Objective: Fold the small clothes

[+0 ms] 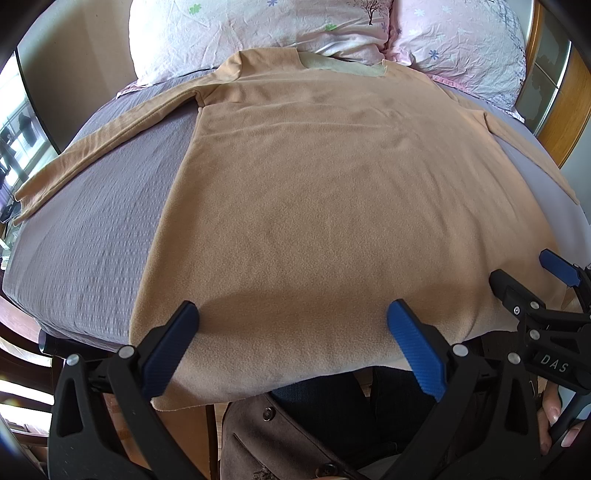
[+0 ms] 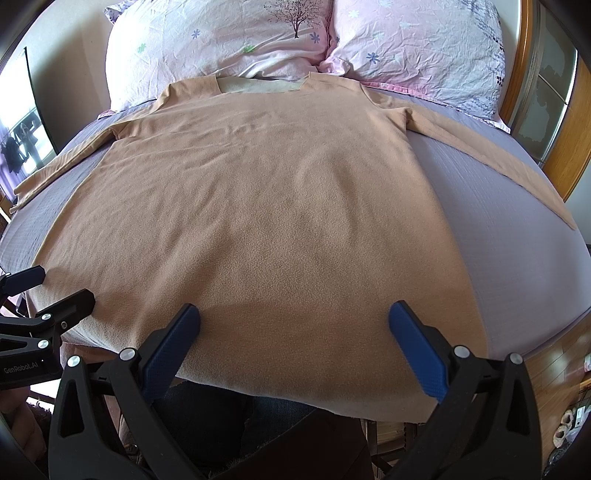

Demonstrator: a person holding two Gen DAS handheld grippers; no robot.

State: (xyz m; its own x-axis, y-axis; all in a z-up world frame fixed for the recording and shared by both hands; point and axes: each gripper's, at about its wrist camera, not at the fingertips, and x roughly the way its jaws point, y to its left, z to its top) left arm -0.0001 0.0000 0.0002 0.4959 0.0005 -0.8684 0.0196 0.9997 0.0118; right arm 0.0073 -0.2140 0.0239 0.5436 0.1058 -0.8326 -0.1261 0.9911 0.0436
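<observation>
Left wrist: shirt (image 1: 306, 206) lies lengthwise, collar toward pillows (image 1: 258, 33); both tools (image 1: 291, 321) (image 2: 293, 321) spread wide.

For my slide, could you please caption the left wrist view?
Open left tongs hover at the hem of a tan shirt spread flat.

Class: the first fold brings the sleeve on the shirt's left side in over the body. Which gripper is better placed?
Left gripper: it is open over the shirt hem's left part, on the same side as that sleeve.

Left hand-held gripper (image 1: 291, 319) and right hand-held gripper (image 2: 293, 321) hover side by side at the bed's near edge, jaws spread wide, gripping nothing.
</observation>
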